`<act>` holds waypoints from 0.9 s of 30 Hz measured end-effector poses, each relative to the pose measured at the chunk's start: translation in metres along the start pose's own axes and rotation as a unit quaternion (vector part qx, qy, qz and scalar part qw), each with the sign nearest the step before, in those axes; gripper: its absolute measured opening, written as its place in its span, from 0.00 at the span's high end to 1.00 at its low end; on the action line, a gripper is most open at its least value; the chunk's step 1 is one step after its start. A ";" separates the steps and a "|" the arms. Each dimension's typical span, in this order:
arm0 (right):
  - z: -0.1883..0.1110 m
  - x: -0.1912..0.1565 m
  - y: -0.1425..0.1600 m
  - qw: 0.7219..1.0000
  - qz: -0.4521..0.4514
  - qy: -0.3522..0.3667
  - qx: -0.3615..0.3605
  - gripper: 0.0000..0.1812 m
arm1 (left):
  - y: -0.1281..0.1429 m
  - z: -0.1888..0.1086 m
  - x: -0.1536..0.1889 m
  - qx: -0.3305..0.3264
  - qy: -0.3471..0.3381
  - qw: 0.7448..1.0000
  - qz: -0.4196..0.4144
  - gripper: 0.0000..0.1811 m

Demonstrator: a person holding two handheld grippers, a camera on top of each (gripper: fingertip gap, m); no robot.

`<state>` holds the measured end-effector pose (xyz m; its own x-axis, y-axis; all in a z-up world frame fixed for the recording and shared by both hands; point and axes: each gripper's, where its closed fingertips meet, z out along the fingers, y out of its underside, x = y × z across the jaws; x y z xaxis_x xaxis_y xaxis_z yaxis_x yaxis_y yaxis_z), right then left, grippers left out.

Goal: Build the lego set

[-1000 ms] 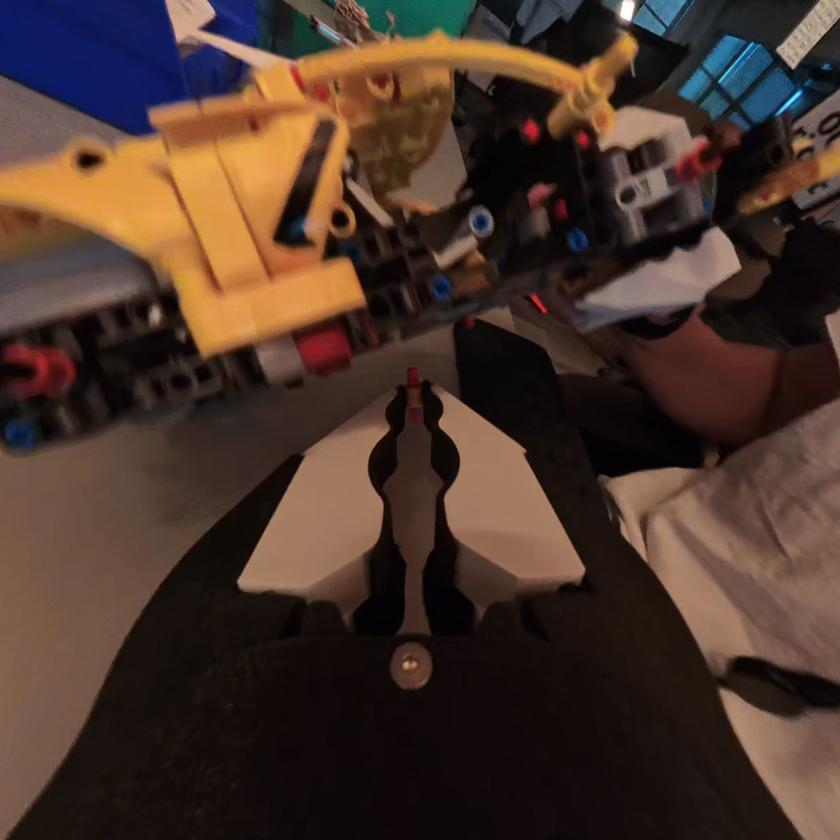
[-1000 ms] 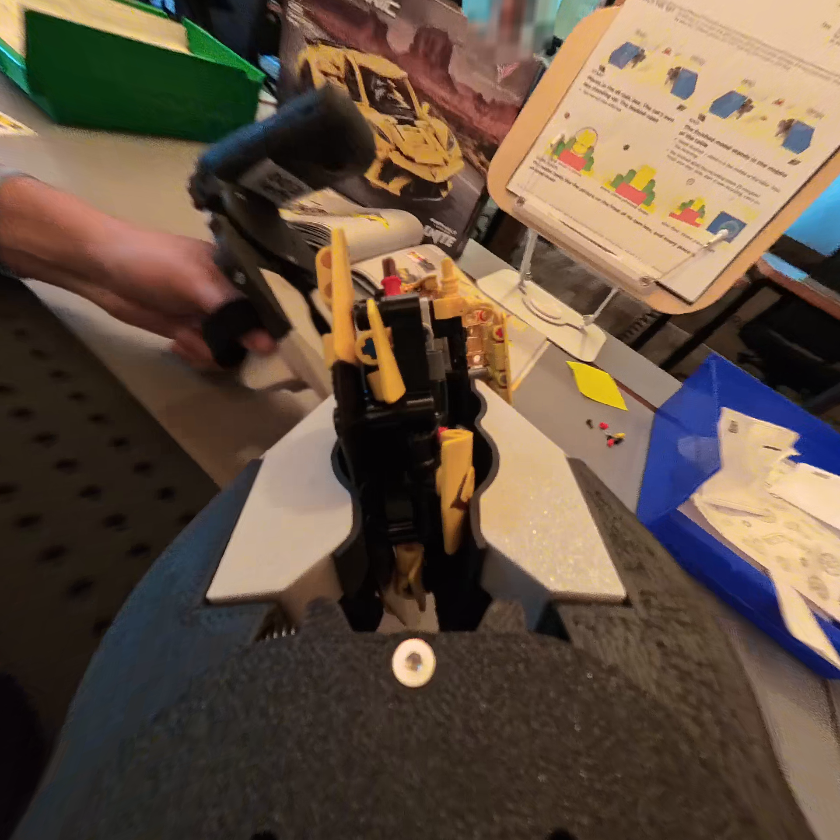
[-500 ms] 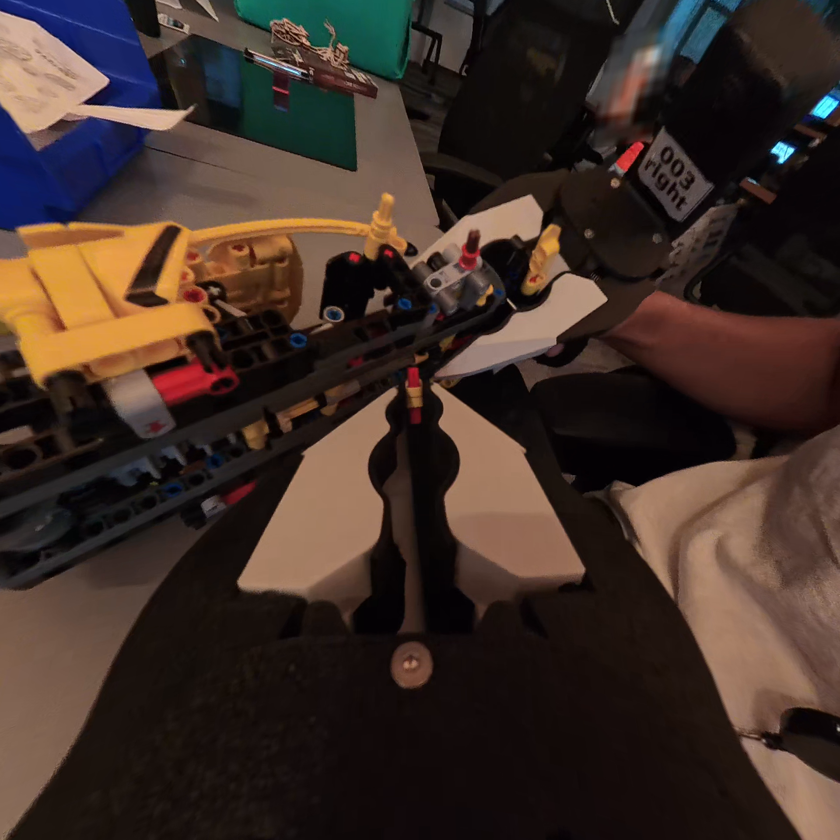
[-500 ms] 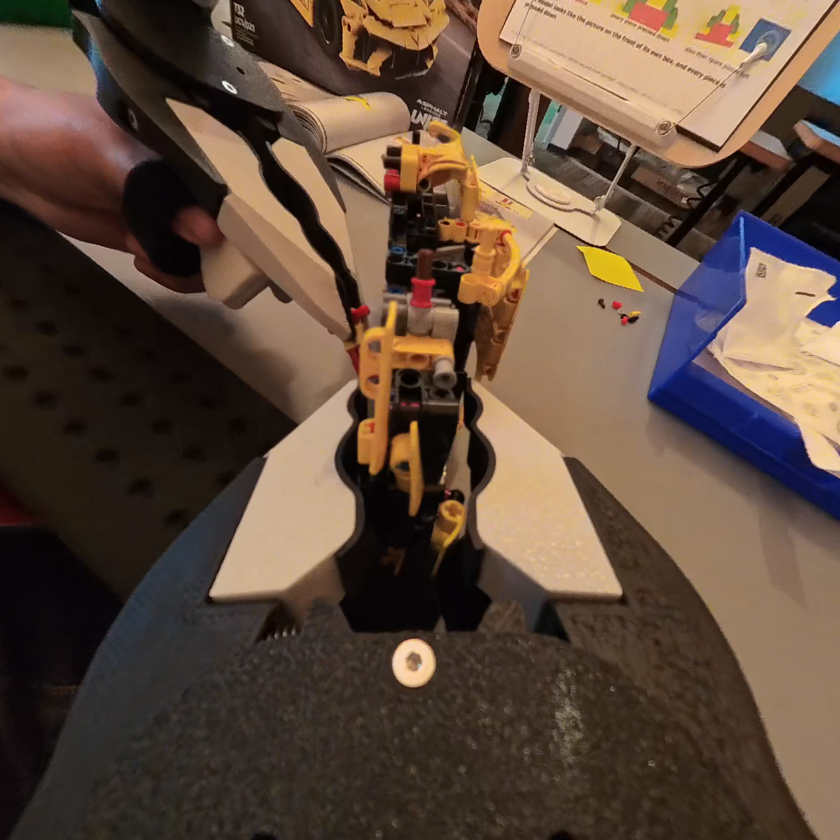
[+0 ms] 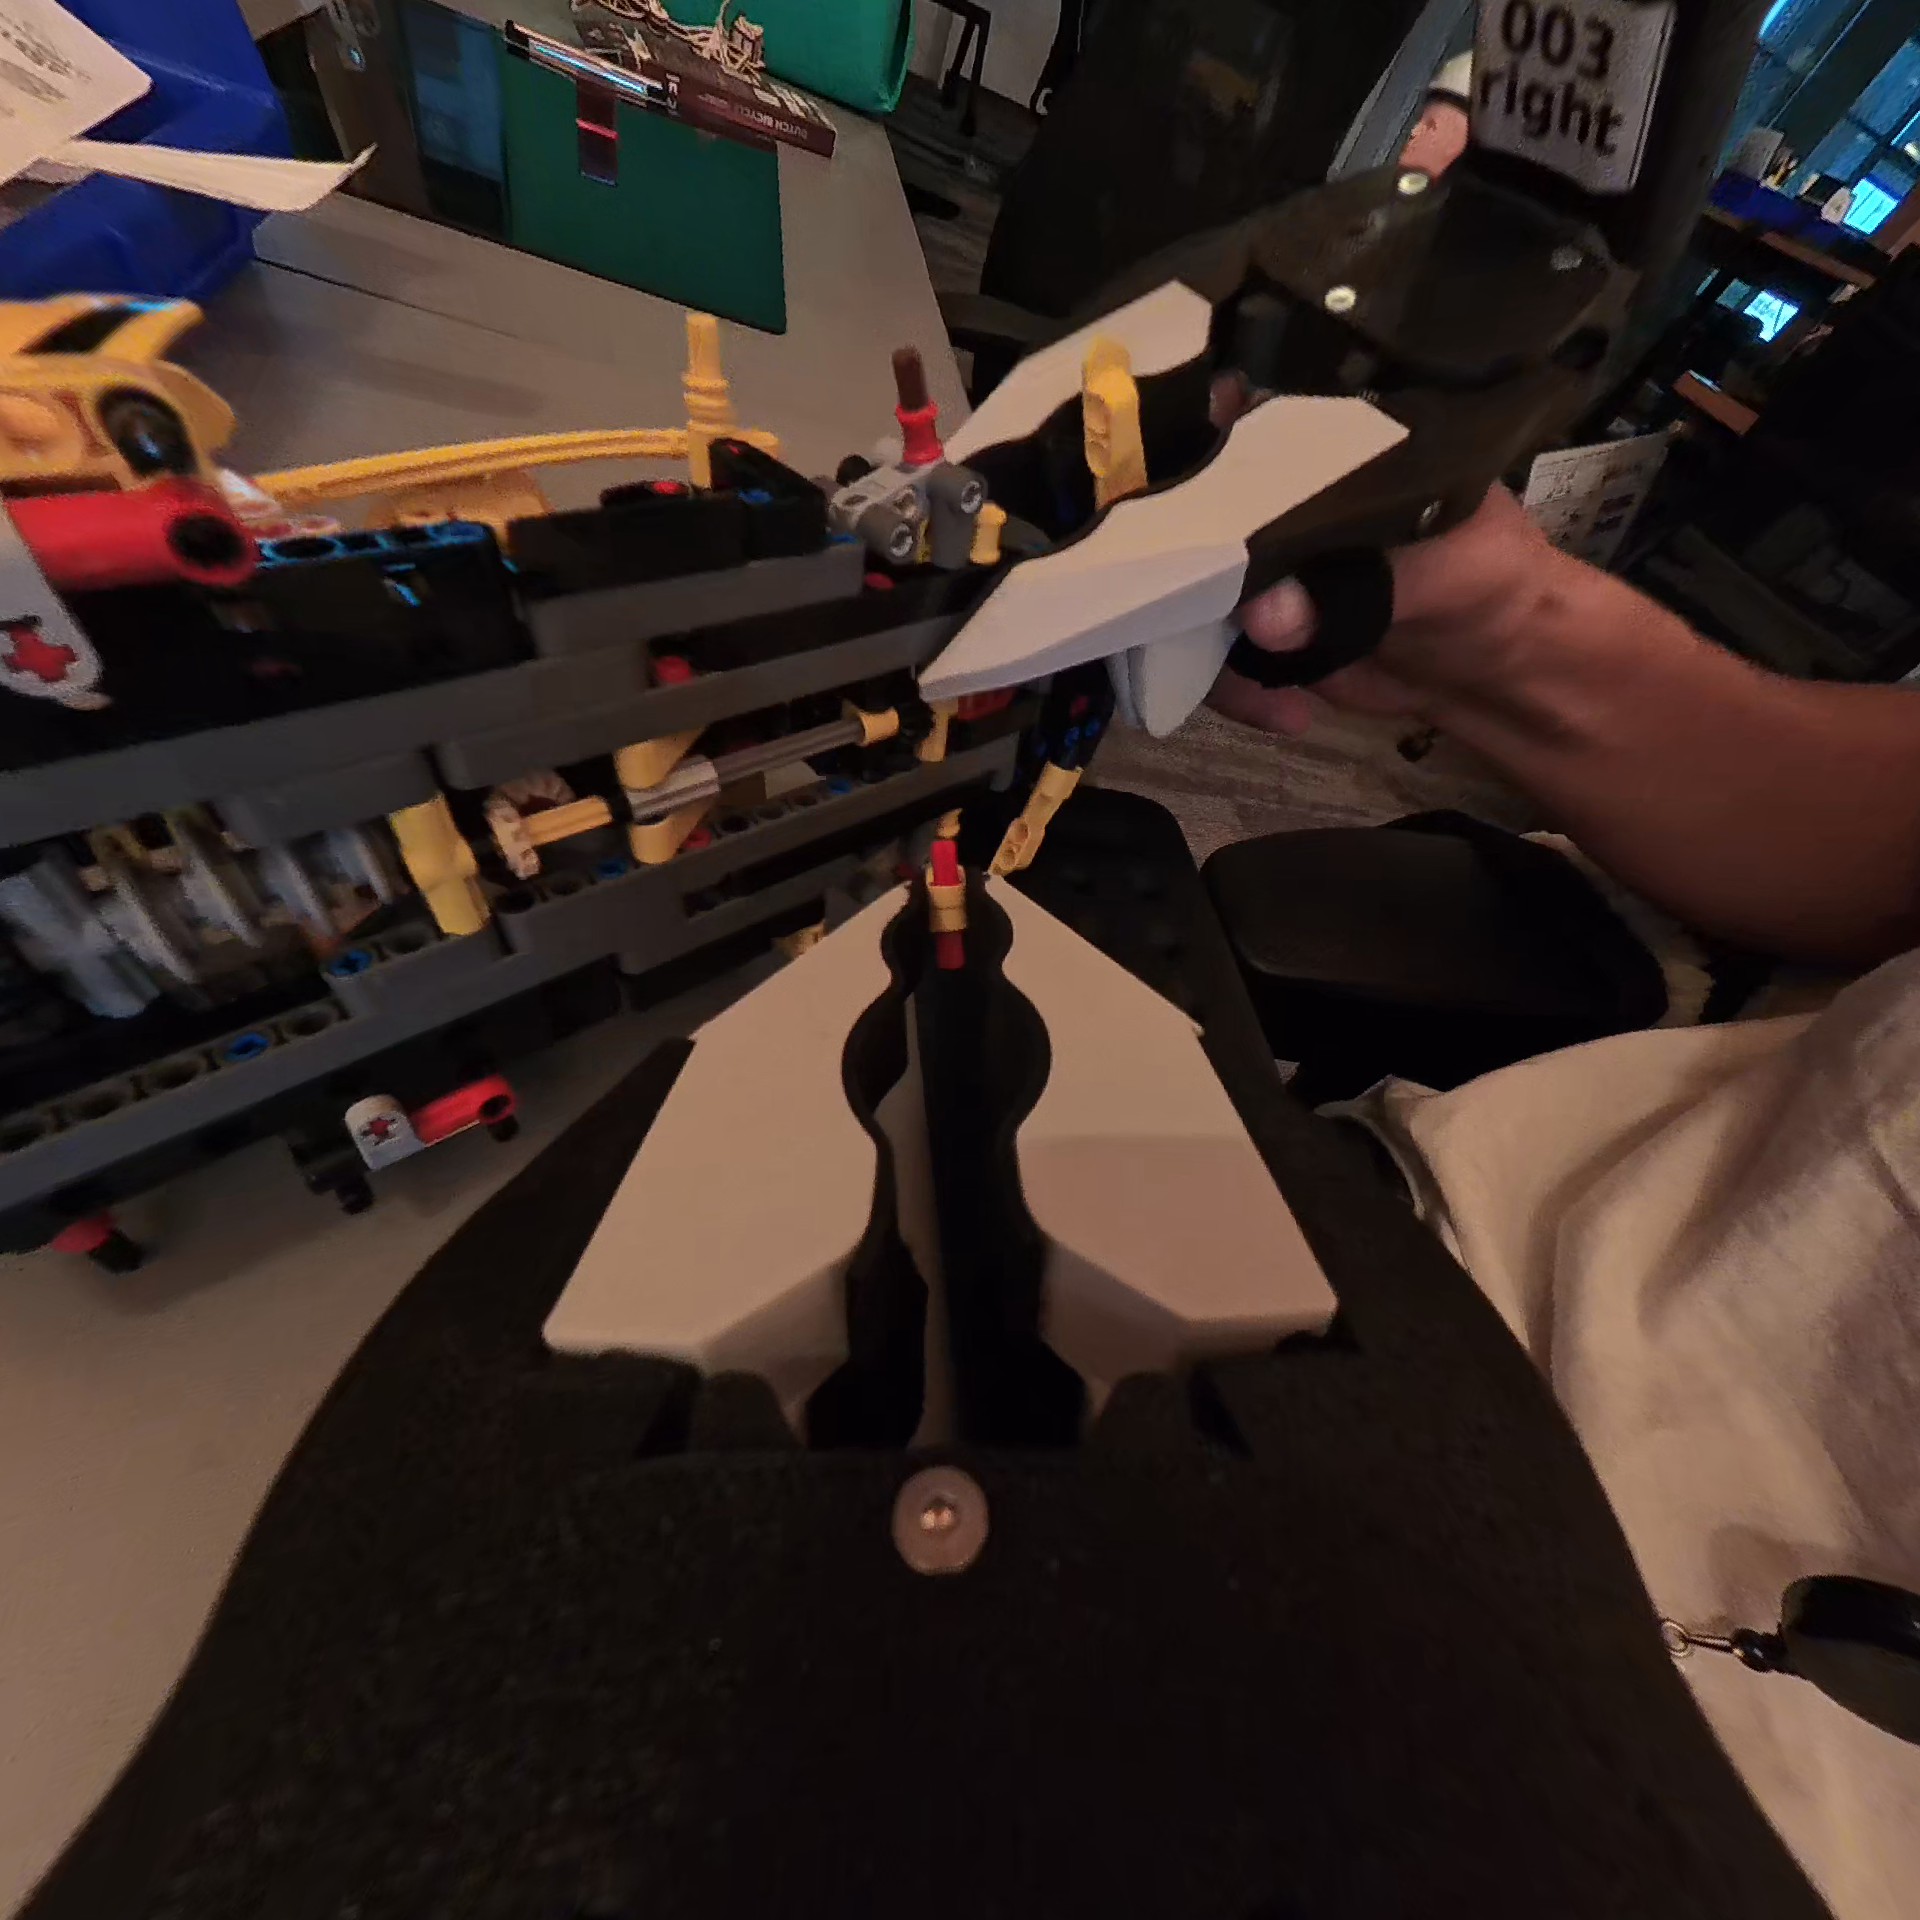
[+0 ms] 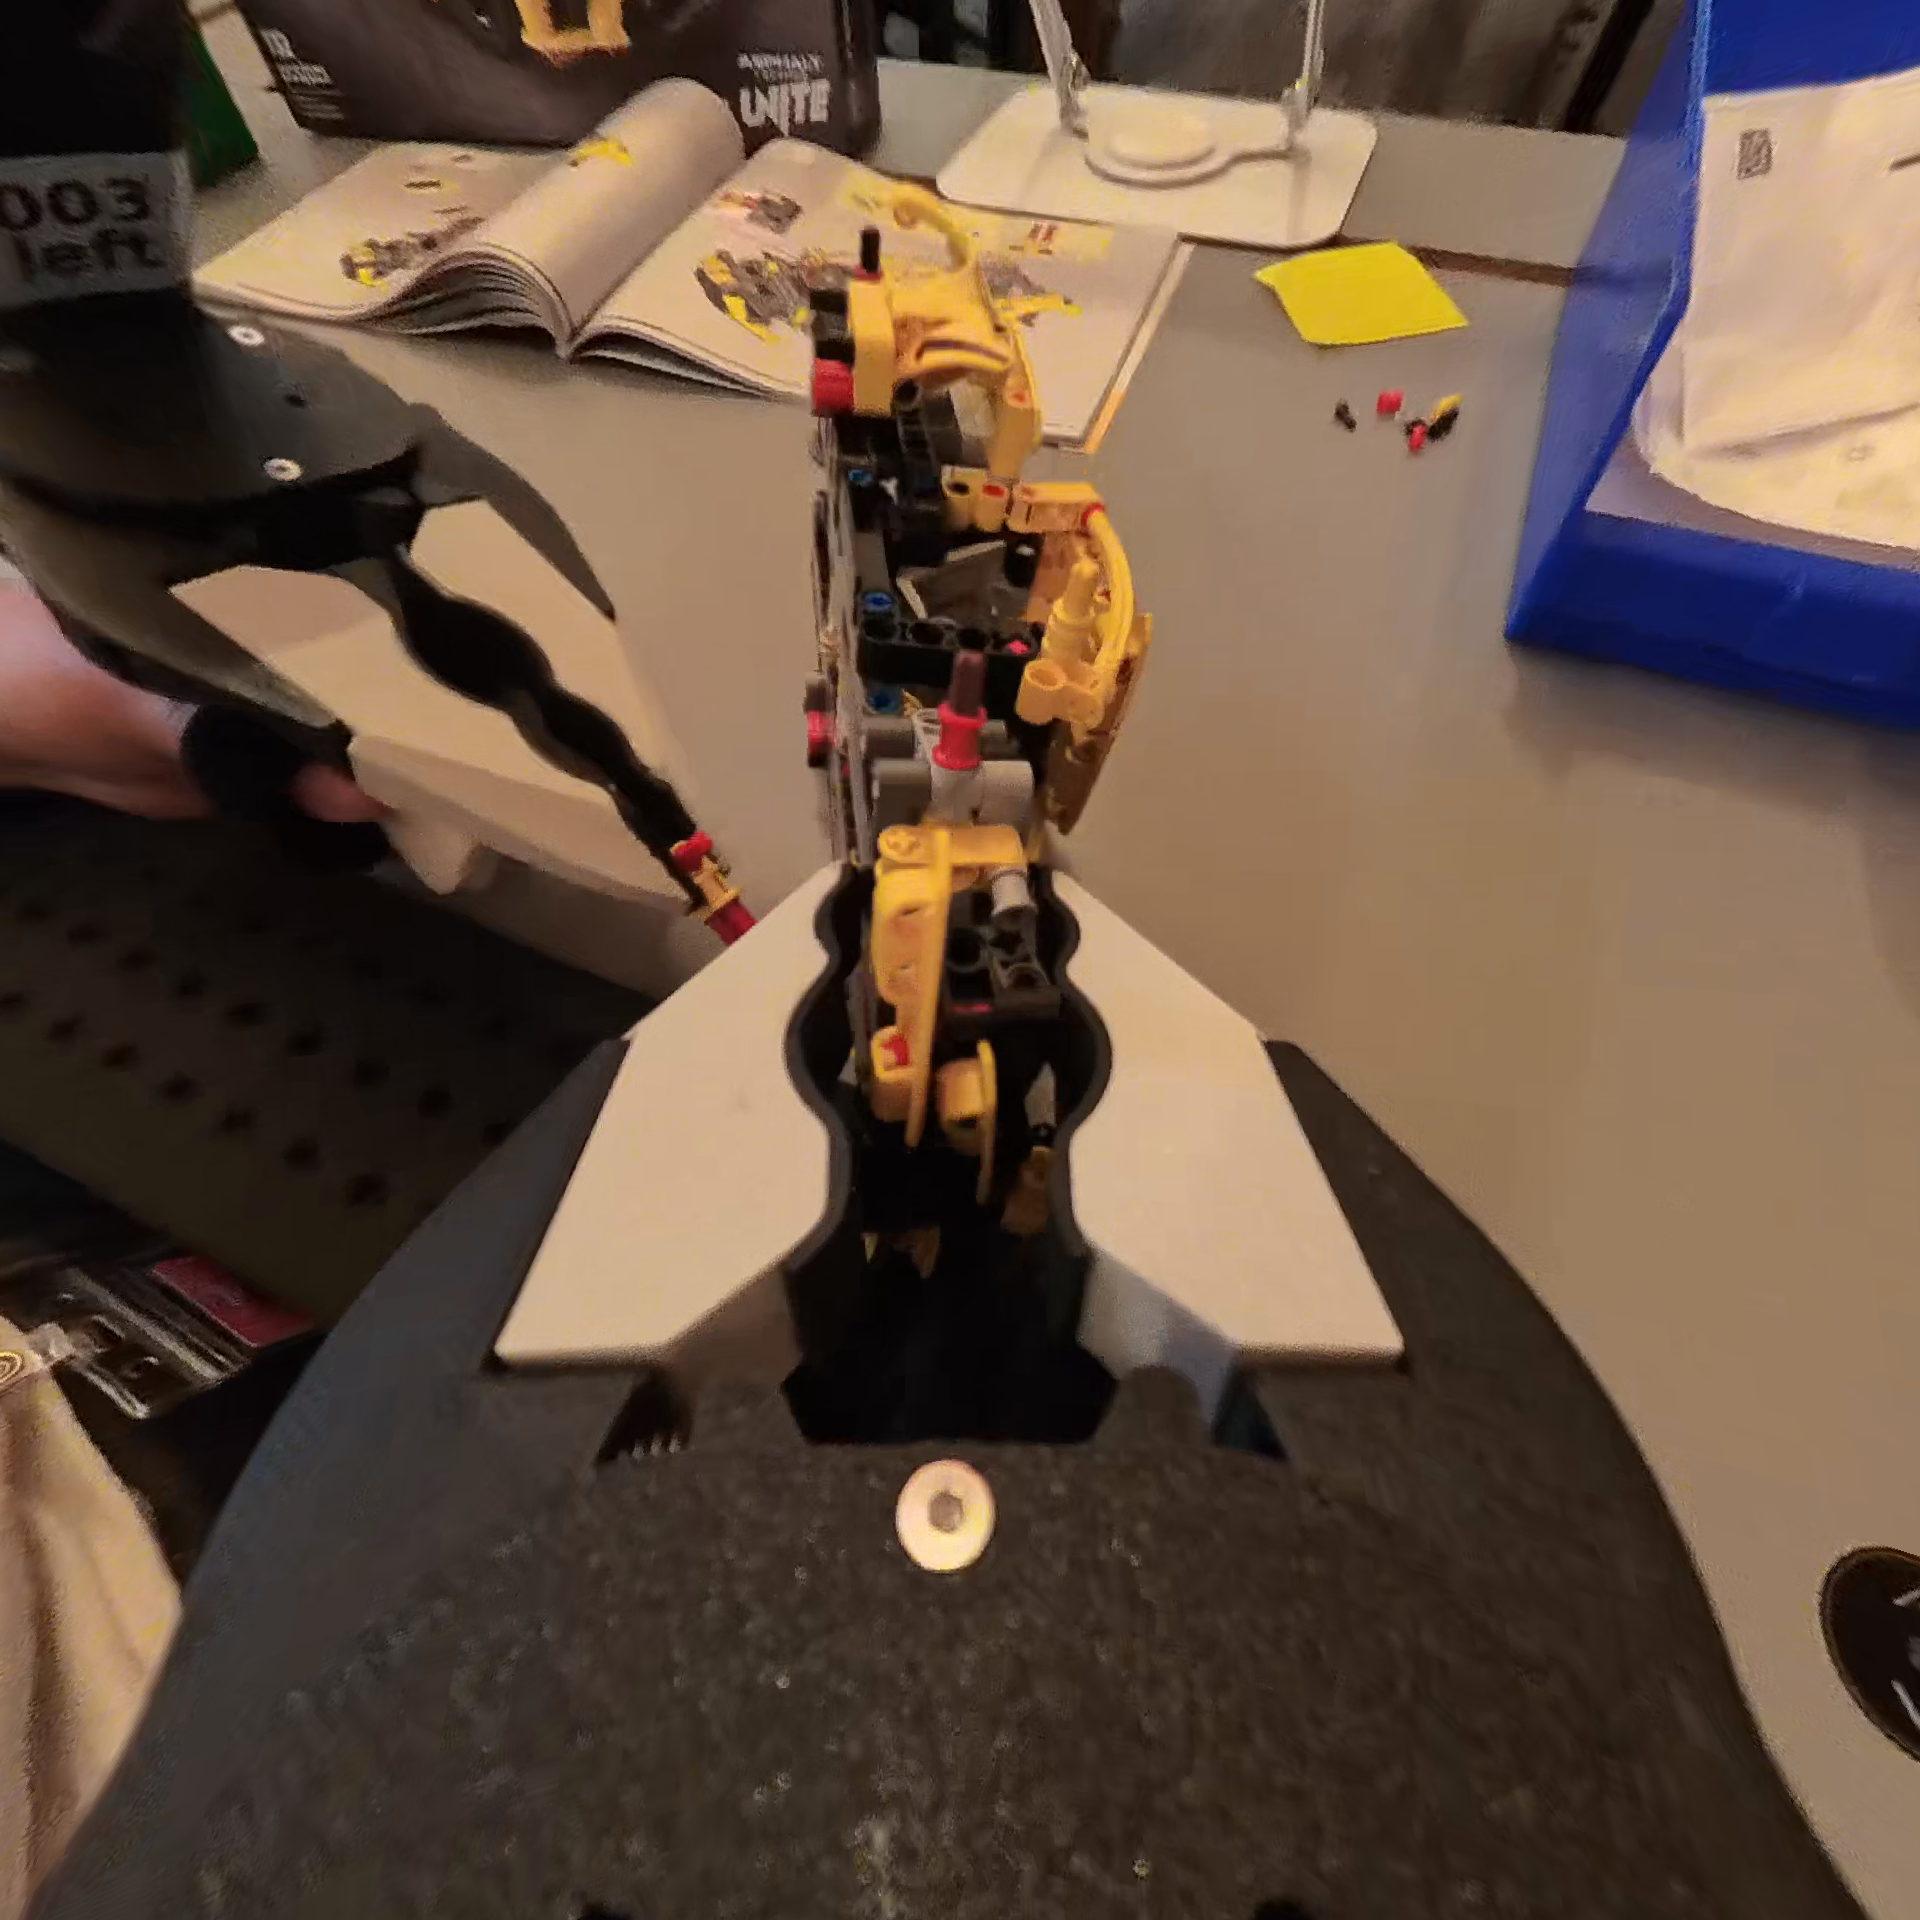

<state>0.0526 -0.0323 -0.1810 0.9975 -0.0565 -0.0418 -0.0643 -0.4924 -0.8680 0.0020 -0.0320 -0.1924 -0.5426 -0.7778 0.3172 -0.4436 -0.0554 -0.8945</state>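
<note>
Yellow and black plastic makes up the half-built car model (image 6: 935, 644), a long beam chassis held up off the grey table (image 6: 1455, 935) by its near end, which sits clamped between the white fingers (image 6: 1174, 1164) of the right gripper (image 6: 951, 914). From the left wrist view the chassis runs away to the left, its underside of grey beams, yellow connectors and a steel-coloured axle turned toward the camera. The left gripper (image 5: 945, 914) is pinched tight on a small red and yellow pin (image 5: 945, 906), its tip just beside the underside near the right gripper's hold. The model is probably light but brittle at its joints: the curved yellow arch and upright pegs on top would likely pop off under pressure, so the stiff grey frame beams are the place to hold. The pin is tiny and smooth, apt to twist or slip if pushed off-axis. An open instruction booklet (image 6: 582, 239) lies far behind, with loose small parts (image 6: 1403, 416) to the right by a blue bin (image 6: 1621, 499).
</note>
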 end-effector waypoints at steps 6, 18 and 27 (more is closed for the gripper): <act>0.005 -0.005 -0.007 1.000 -0.017 0.014 -0.022 0.84 | -0.003 -0.006 -0.002 0.004 -0.004 1.000 -0.001 0.96; 0.031 -0.062 -0.042 0.932 -0.361 0.043 -0.017 0.85 | -0.040 -0.157 -0.026 0.105 -0.111 0.988 -0.023 0.96; 0.095 -0.123 -0.069 0.906 -0.419 -0.060 0.031 0.85 | -0.018 -0.248 -0.008 0.171 -0.242 0.953 -0.055 0.96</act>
<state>-0.0630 0.0915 -0.1630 0.6919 0.4108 0.5938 0.7142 -0.2685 -0.6464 -0.1626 0.1306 -0.1010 -0.0772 -0.9488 0.3063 -0.1746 -0.2896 -0.9411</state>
